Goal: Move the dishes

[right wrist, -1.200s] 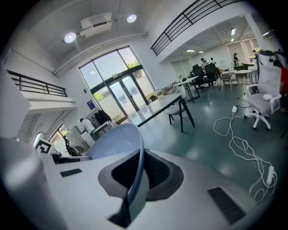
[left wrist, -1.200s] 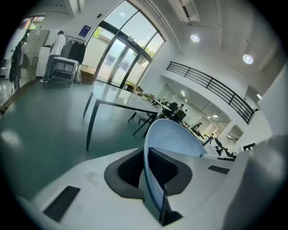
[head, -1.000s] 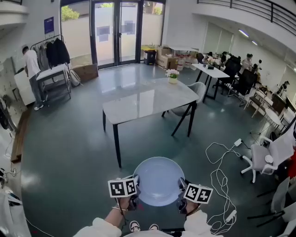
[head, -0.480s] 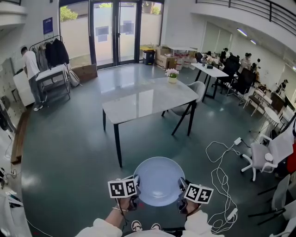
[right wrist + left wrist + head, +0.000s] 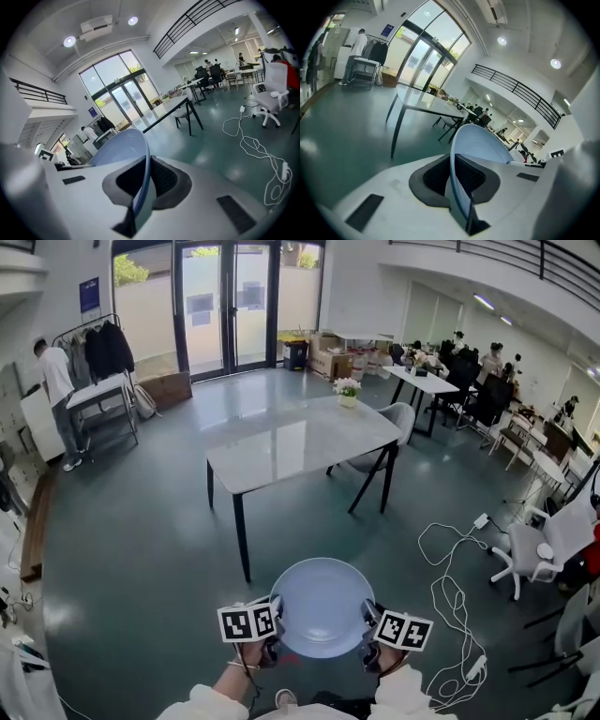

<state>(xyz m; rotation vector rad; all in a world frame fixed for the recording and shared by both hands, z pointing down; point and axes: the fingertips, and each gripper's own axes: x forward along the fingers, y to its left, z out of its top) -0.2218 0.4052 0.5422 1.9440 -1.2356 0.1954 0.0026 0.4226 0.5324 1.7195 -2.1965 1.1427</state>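
Note:
A pale blue round dish is held level in front of the person, above the floor. My left gripper is shut on its left rim and my right gripper is shut on its right rim. In the left gripper view the dish's rim stands edge-on between the dark pads. The right gripper view shows the same dish pinched between the pads. A grey-topped table stands a few steps ahead.
A small flower pot sits on the table's far corner, a grey chair at its right side. White cables trail on the floor at right, beside a white office chair. A person stands by a clothes rack at far left.
The view has shifted slightly, the room sliding a little left and the table a little nearer. The dish stays held the same way in both grippers.

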